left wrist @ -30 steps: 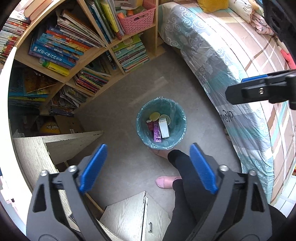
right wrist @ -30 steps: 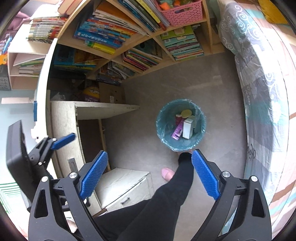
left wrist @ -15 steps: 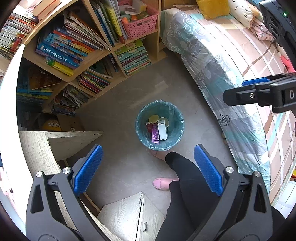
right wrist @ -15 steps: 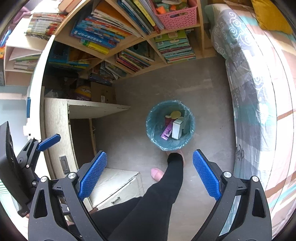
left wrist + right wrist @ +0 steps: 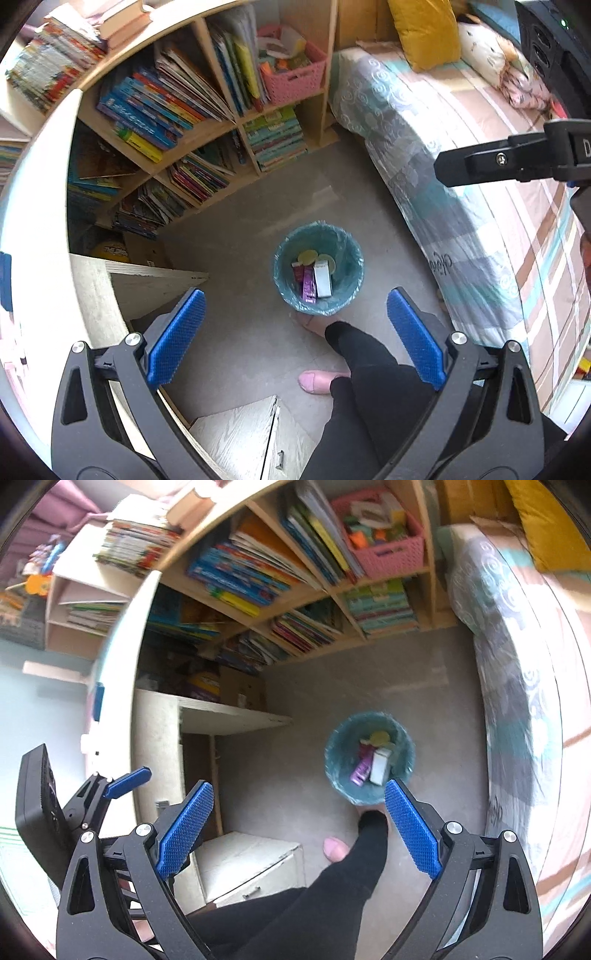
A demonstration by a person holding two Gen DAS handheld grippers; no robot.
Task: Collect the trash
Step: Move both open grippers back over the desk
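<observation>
A round bin with a teal bag (image 5: 286, 291) stands on the grey floor far below both grippers; it also shows in the right wrist view (image 5: 334, 771). Inside lie a white carton (image 5: 322, 278), a purple box (image 5: 308, 285), a red box and yellow-green round lids. My left gripper (image 5: 293, 336) is open and empty, high above the floor. My right gripper (image 5: 297, 825) is open and empty too, and its finger shows at the right edge of the left wrist view (image 5: 491, 166).
A wooden bookshelf (image 5: 207, 122) full of books with a pink basket (image 5: 291, 79) lines the far wall. A bed (image 5: 480, 184) runs along the right. A light wood desk and drawer unit (image 5: 243, 864) sit at left. The person's leg (image 5: 369, 369) and pink slipper stand by the bin.
Both grippers have risen, so the bin looks smaller and lower in the views. The right wrist view has swung left. Both grippers stay open and empty.
</observation>
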